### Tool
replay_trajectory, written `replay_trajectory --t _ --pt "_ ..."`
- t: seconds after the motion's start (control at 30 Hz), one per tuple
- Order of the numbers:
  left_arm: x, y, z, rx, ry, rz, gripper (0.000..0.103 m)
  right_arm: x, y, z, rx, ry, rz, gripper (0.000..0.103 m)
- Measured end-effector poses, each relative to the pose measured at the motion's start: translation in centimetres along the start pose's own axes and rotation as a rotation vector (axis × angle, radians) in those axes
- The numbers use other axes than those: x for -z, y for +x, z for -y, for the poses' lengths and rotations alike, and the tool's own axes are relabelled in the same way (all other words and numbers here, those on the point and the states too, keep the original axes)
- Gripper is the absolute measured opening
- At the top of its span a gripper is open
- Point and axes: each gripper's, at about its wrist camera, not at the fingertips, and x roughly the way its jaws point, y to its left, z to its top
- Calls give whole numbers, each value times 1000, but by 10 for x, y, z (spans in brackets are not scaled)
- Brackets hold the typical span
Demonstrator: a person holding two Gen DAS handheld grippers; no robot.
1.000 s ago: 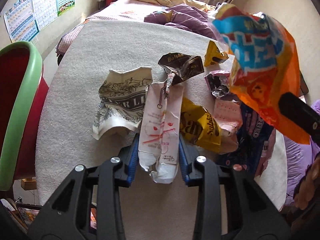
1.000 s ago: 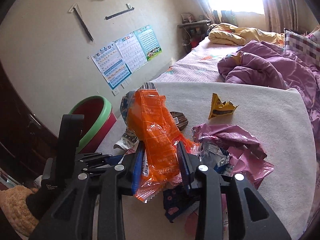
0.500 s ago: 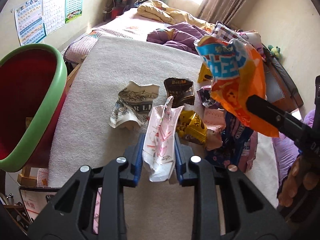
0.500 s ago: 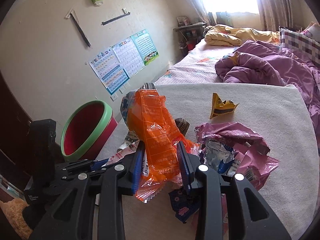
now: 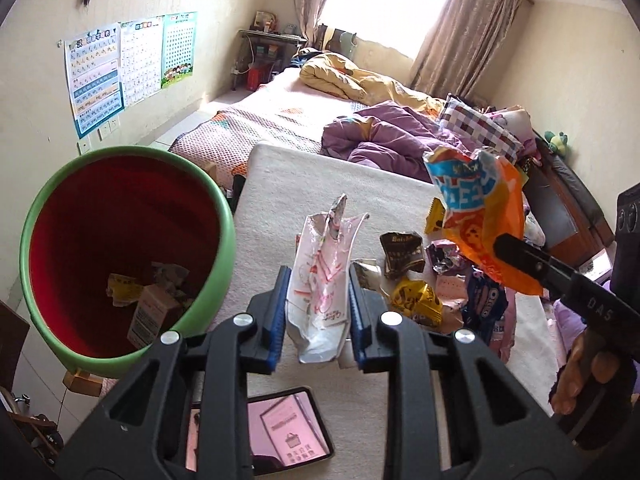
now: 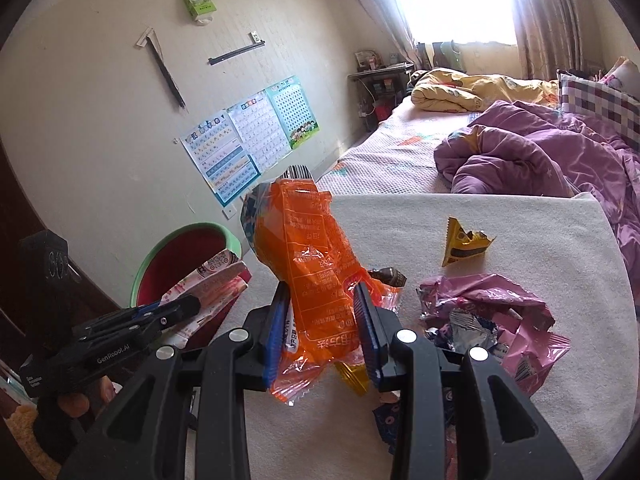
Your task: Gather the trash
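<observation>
My left gripper [image 5: 318,300] is shut on a white and pink wrapper [image 5: 322,280] and holds it above the white table [image 5: 320,184], next to the red bin with a green rim [image 5: 120,256]. My right gripper [image 6: 322,320] is shut on an orange snack bag [image 6: 316,276], lifted above the table [image 6: 520,232]. The orange bag [image 5: 480,208] shows at the right of the left wrist view. The white wrapper [image 6: 208,292] and the bin [image 6: 184,256] show at the left of the right wrist view.
More wrappers lie on the table: yellow [image 5: 416,300], brown [image 5: 402,254], blue cookie pack [image 5: 486,308], crumpled pink bag [image 6: 488,320], small yellow packet [image 6: 464,246]. The bin holds some trash [image 5: 148,300]. A phone [image 5: 288,428] lies near the front edge. A bed [image 6: 520,136] stands behind.
My left gripper has lifted the white wrapper off the table and swung left toward the bin. The right gripper has kept the orange bag raised, moving slightly.
</observation>
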Motion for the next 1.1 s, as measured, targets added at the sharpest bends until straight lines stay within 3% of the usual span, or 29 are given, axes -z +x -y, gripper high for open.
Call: replay_trajectory --t 0.4,1.1 --pt "-6 -24 -43 -25 -17 49 25 5 12 -36 -6 2 -5 32" --pt "-2 -45 -93 -23 -19 54 25 15 34 -97 -8 -8 -7 33"
